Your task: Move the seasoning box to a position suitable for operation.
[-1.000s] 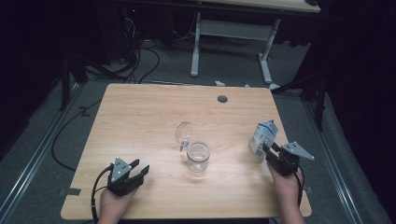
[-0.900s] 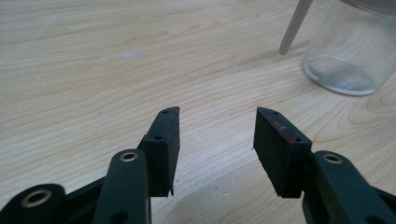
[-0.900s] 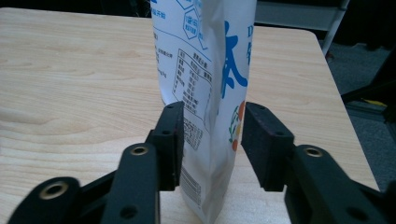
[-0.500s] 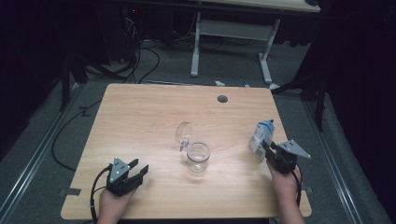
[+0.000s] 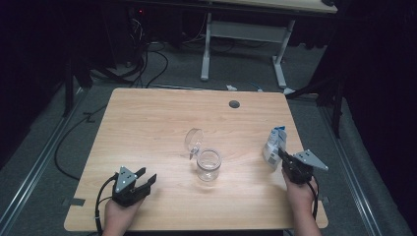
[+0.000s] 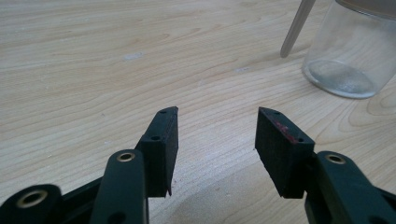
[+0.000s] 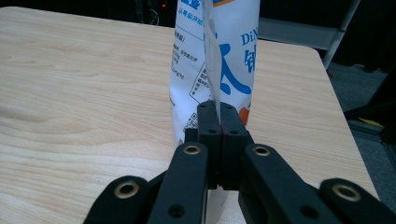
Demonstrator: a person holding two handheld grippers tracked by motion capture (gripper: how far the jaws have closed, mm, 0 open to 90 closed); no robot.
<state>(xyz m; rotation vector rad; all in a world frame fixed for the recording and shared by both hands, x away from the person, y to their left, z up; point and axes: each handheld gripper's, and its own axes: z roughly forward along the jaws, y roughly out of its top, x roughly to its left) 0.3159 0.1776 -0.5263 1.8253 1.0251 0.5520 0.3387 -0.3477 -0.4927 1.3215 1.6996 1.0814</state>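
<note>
Pouch (image 7: 219,56) stands upright at the counter's (image 5: 147,128) right edge, its seam fin pinched as the right gripper's (image 7: 218,114) jaws have just closed; left gripper (image 6: 215,135) gapes, released, near left.

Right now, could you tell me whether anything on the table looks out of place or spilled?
Nothing looks spilled or damaged. The glass jar stands upright and looks empty, with its hinged lid swung open. The white-and-blue pouch stands upright, its back seam pinched in the right gripper.

- Pouch (image 7: 219,60): white, blue lettering, small orange patch.
- Glass jar (image 5: 208,164): clear, colourless.
- Table (image 5: 147,128): light wood grain, dark round hole beyond the jar.
- Right gripper (image 7: 218,121): black, brass-coloured rivets.
- Left gripper (image 6: 217,140): black.
</note>
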